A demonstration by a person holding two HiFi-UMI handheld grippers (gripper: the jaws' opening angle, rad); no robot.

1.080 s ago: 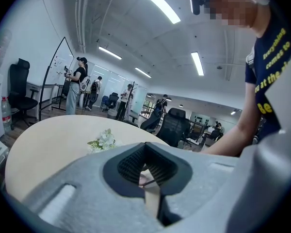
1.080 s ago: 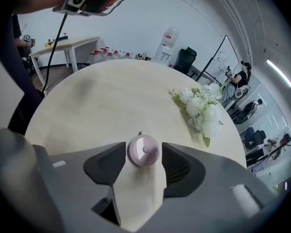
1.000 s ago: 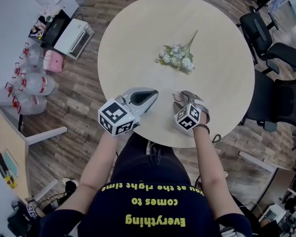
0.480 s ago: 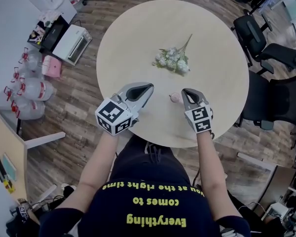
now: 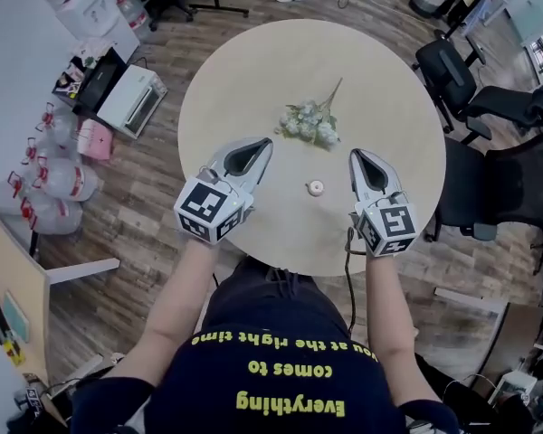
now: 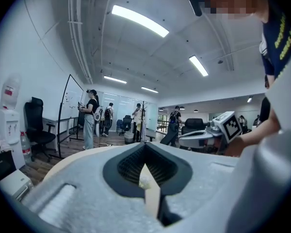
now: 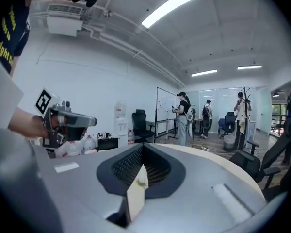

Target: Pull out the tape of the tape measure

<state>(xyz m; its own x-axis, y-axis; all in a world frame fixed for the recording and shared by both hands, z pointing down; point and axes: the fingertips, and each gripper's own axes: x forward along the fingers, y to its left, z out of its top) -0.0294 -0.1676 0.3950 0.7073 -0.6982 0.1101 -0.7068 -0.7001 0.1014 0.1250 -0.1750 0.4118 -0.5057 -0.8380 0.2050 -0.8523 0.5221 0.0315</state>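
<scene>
Jaws together on left gripper (image 5: 263, 144) and right gripper (image 5: 356, 155); tape measure (image 5: 316, 187) between.

Left tool (image 5: 258, 146) closed, empty, right tool (image 5: 357, 156) closed, empty, both level

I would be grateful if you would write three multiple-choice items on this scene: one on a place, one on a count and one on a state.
1. Where does the tape measure lie?
A. in a drawer
B. on the table, between the left gripper and the right gripper
C. on a shelf

2. How many things lie on the table?
A. one
B. two
C. four

3. How do both grippers' jaws stand?
A. wide open
B. shut on the tape
C. shut, empty

Key:
1 B: its small round case sits on the tabletop between them.
2 B: only the flowers and the tape measure.
3 C: each gripper view shows the jaws together, holding nothing.
</scene>
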